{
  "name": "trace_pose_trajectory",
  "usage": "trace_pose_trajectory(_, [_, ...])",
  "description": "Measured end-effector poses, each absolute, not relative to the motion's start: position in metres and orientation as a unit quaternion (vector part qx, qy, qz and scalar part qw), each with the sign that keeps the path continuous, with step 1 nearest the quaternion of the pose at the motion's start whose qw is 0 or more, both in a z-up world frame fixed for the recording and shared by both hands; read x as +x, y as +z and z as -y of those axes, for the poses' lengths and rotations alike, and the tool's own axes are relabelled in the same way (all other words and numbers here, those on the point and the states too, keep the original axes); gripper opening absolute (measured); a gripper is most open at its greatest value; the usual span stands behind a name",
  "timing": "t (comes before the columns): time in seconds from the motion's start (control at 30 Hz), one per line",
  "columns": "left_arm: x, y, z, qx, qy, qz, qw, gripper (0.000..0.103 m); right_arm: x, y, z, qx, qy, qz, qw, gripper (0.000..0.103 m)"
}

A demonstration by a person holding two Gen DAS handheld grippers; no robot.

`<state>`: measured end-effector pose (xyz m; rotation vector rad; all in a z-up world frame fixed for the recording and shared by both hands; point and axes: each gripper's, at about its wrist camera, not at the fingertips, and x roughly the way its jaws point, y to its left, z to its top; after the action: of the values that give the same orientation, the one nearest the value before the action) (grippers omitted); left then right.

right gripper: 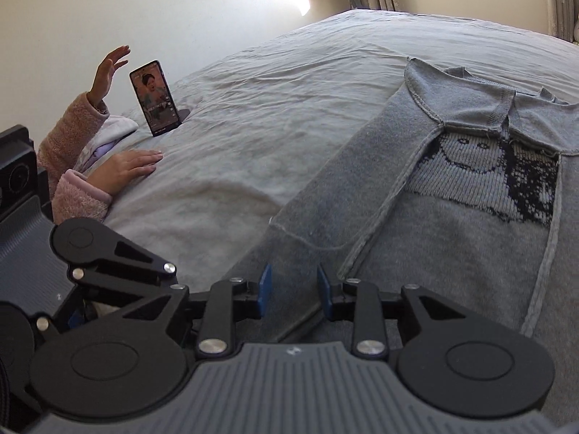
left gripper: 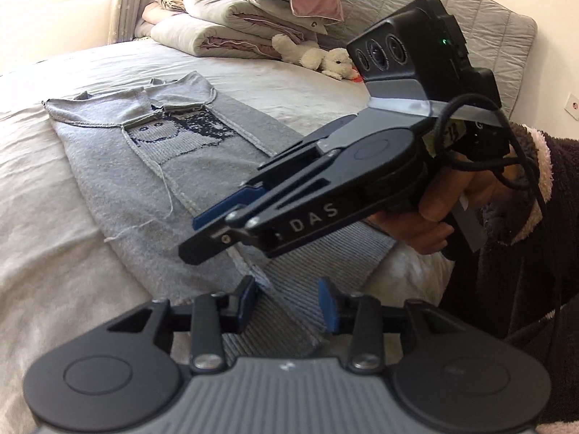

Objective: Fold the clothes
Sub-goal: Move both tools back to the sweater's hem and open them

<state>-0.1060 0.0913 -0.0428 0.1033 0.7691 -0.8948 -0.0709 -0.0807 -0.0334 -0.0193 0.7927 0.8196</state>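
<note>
A grey sweater (right gripper: 452, 238) lies flat on the bed (right gripper: 289, 83), inside out, both sleeves folded in over the body so only a strip of its knitted face pattern shows between them. Its neck end points away from the tongs, toward a stack of folded quilts (left gripper: 231, 25) and a soft toy (left gripper: 318, 58) at the headboard.

The left gripper (left gripper: 286, 302) hovers over the ribbed hem at the near end of the sweater. Its 2 blue pads stand apart with only hem fabric visible beneath the gap, nothing pinched.

The right gripper (right gripper: 294, 296) is also parted and empty. In its own view it sits above the edge of the folded sleeve, at the sweater's near side. From the left view it crosses in from the right, above the sweater's lower half, held by a hand (left gripper: 434, 217) in a dark fleecy sleeve.

At the far side of the bed a phone (right gripper: 153, 97) stands upright, with another person's 2 hands beside it.
</note>
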Motion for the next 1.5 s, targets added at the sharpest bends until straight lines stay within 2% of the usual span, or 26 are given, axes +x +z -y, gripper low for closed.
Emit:
trace_pose_trajectory(0.2, [-0.122, -0.026, -0.101, 0.024, -0.441, -0.340, 0.831, 0.038, -0.095, -0.017, 0.115, -0.006, 0.380, -0.350, 0.856, 0.037])
trace_pose_trajectory(0.4, [-0.098, -0.027, -0.110, -0.027, -0.368, -0.319, 0.873, 0.037, -0.089, -0.002, 0.166, 0.036, 0.311, -0.307, 0.899, 0.038])
trace_pose_trajectory(0.67, [-0.086, -0.058, -0.099, -0.017, -0.325, -0.350, 0.879, 0.037, -0.077, -0.034, 0.204, 0.066, 0.228, -0.338, 0.911, 0.038])
trace_pose_trajectory(0.83, [-0.107, -0.058, -0.091, -0.007, -0.316, -0.340, 0.886, 0.037, -0.095, -0.045, 0.196, 0.004, 0.231, -0.344, 0.910, 0.039])
trace_pose_trajectory(1.07, [-0.137, -0.055, -0.076, 0.015, -0.321, -0.341, 0.883, 0.038, -0.112, -0.042, 0.186, -0.056, 0.226, -0.360, 0.904, 0.051])
trace_pose_trajectory(1.2, [-0.144, -0.043, -0.069, 0.049, -0.352, -0.348, 0.868, 0.040, -0.113, -0.037, 0.188, -0.042, 0.222, -0.397, 0.890, 0.060])
trace_pose_trajectory(1.33, [-0.139, -0.031, -0.077, 0.016, -0.383, -0.324, 0.865, 0.040, -0.114, -0.032, 0.192, -0.032, 0.226, -0.416, 0.880, 0.061])
trace_pose_trajectory(1.43, [-0.126, -0.023, -0.079, -0.020, -0.377, -0.301, 0.875, 0.047, -0.111, -0.027, 0.201, 0.001, 0.220, -0.427, 0.877, 0.061])
trace_pose_trajectory(1.5, [-0.111, -0.020, -0.074, -0.036, -0.362, -0.298, 0.883, 0.059, -0.109, -0.024, 0.207, 0.017, 0.209, -0.427, 0.879, 0.062])
